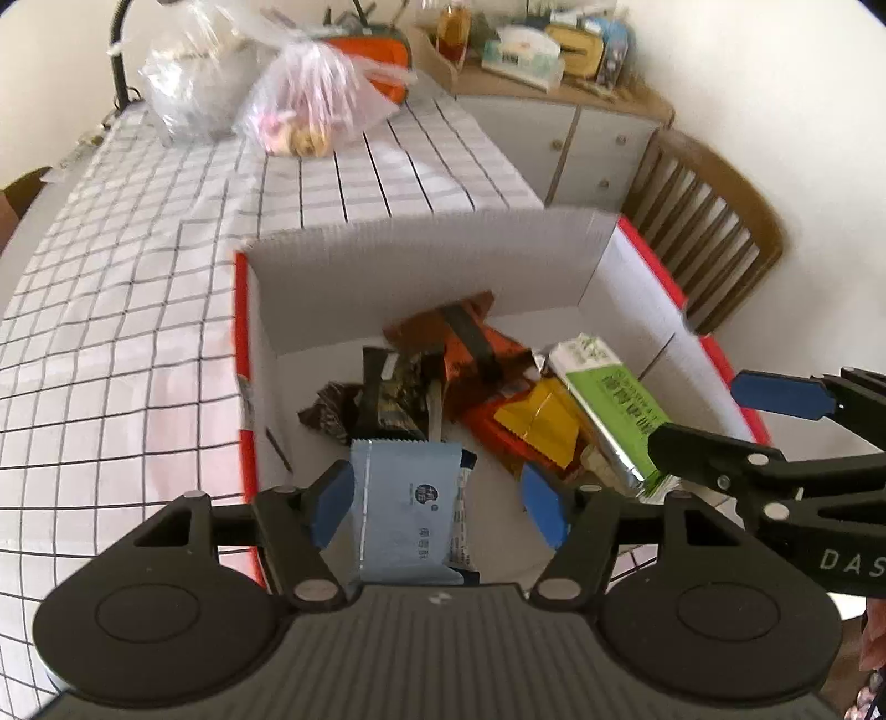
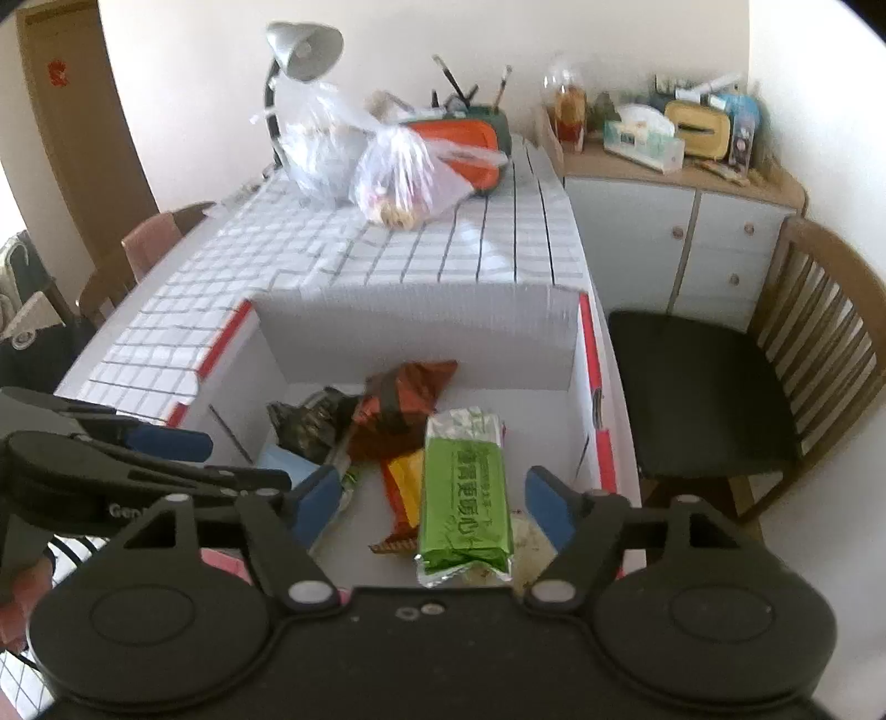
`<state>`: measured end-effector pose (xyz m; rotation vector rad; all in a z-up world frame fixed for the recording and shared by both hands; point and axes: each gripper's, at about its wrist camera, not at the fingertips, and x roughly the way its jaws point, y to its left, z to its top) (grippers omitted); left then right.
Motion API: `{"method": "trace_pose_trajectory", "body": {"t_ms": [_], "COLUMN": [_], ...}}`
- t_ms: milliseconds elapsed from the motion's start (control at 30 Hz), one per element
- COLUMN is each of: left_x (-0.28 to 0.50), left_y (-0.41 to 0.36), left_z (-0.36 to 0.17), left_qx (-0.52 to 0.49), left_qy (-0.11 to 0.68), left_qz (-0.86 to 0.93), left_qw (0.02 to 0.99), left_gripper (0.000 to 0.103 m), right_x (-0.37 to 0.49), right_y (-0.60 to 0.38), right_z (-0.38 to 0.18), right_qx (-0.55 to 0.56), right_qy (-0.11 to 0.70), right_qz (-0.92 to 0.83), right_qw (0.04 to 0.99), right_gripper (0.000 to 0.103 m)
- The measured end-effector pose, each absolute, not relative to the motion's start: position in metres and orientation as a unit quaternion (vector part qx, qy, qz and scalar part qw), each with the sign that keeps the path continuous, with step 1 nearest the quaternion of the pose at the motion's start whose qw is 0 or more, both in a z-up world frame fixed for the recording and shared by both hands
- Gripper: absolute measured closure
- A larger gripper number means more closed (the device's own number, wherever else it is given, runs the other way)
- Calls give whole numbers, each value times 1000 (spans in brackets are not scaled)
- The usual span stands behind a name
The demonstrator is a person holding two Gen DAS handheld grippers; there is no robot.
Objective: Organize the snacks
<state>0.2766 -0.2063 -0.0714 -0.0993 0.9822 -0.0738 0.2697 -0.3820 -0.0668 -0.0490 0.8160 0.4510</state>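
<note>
A white cardboard box (image 1: 421,277) (image 2: 415,332) with red outer sides stands open on the checked tablecloth. Inside it lie an orange-brown packet (image 1: 465,338) (image 2: 404,410), a dark packet (image 1: 387,393) (image 2: 310,421) and a gold packet (image 1: 537,421). My left gripper (image 1: 437,507) is open over the box's near left part. A light blue packet (image 1: 410,515) sits between its blue pads, near the left pad and well apart from the right one. My right gripper (image 2: 432,501) is open above a green packet (image 2: 465,498) (image 1: 614,404), with a gap on either side.
Two clear plastic bags (image 2: 404,177) and an orange case (image 2: 470,144) sit at the table's far end by a desk lamp (image 2: 299,50). A wooden chair (image 2: 720,387) with a black seat stands right of the box. Behind it is a cluttered cabinet (image 2: 681,238).
</note>
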Motion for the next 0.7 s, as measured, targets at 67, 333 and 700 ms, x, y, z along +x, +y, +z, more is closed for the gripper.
{"method": "trace_pose_trajectory", "body": {"t_ms": [67,333,700], "left_x": [269,239,198], "left_y": [-204,-197,-190], "left_z": [-63,-36,-11], "left_qx": [-48,-49,-59], "left_qy": [458,419,371], "left_qz": [-38,-49,-60], "left_qw": [887,906,925], "left_gripper": [36,27,16], "right_x": [264,238,204], "right_y": [-384,-387,-395], "right_z": [-59,-35,-16], "right_qx": [-15,-5,20], "right_qy": [383,342,305], "right_qz": [220,230,226], "right_qw": [897,911,925], "right_gripper": [22,13,0]}}
